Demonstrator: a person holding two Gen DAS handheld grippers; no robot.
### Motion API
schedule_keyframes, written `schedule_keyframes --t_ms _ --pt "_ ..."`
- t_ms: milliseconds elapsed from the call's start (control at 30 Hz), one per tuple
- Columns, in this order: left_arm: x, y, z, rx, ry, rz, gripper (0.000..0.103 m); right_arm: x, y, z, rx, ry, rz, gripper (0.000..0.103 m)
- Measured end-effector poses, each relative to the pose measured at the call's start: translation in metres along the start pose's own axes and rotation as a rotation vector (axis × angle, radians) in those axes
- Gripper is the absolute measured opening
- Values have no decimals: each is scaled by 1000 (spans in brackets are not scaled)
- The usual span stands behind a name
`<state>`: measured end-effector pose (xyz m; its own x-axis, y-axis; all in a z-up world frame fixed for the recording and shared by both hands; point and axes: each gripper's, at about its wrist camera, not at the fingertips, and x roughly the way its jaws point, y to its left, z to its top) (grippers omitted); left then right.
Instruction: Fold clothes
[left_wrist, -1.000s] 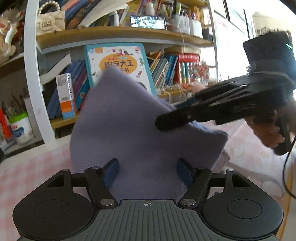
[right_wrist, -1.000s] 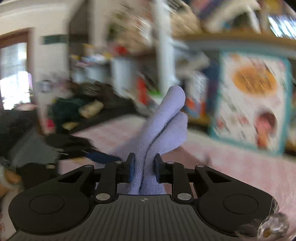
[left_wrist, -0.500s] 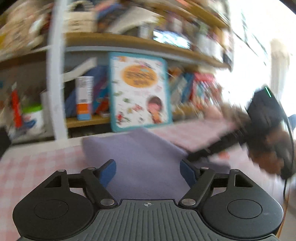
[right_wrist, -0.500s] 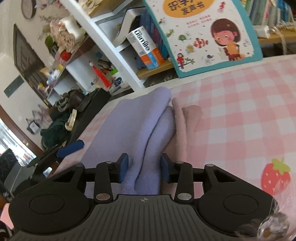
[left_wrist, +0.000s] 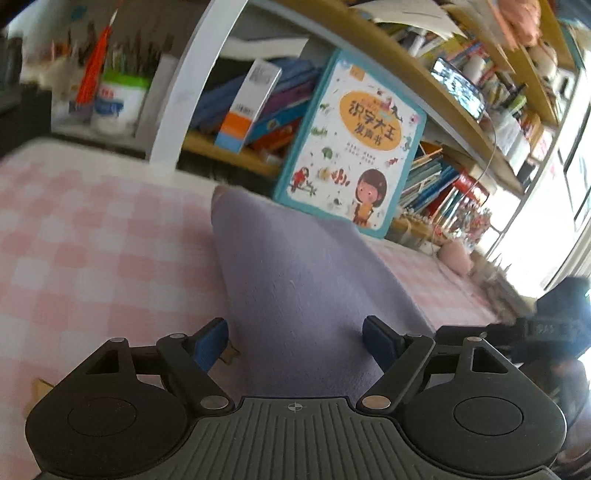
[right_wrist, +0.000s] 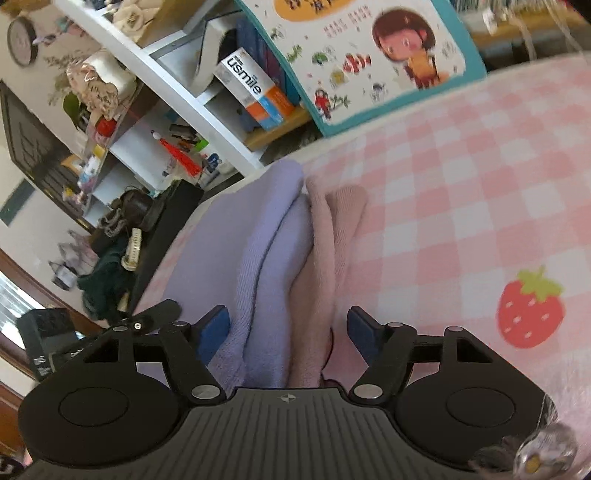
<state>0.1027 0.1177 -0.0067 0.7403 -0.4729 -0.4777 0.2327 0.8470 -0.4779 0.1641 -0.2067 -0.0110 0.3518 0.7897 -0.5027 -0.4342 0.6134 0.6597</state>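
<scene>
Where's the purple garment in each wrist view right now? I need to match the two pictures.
Left wrist: purple garment runs from centre down between the open left claw.
Right wrist: it lies centre-left, beside a pink garment, both reaching between the open right claw.
Shared landmark: the picture book with the girl, behind the checked cloth.
</scene>
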Motion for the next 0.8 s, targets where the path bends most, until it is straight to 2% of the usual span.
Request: schedule_keyframes --t_ms 133,167,300,367,433,533,667,733,800 --pt "6 -1 -2 -12 11 -9 82 7 5 -1 -6 6 11 60" --pt "7 -3 -3 -6 9 -7 81 8 8 -2 -30 -1 2 55" --pt "4 -16 -7 85 -14 10 69 3 27 -13 -201 -52 -45 31" --pt "2 -22 -8 129 -22 6 66 -3 41 -20 -330 -76 -81 29" --pt "-1 -27 -11 160 -23 -9 64 -8 54 -29 -448 -89 -122 28" --pt "-1 -28 -12 151 -7 -51 64 -17 55 -34 -484 -88 -131 28" --pt "4 -25 -9 104 16 -79 68 -24 31 -23 -337 -65 -78 32" --pt "5 -23 -8 87 23 -83 72 -23 17 -18 -245 -48 -52 39" --pt "6 -20 -8 69 28 -89 76 -22 5 -15 -159 -40 -27 51"
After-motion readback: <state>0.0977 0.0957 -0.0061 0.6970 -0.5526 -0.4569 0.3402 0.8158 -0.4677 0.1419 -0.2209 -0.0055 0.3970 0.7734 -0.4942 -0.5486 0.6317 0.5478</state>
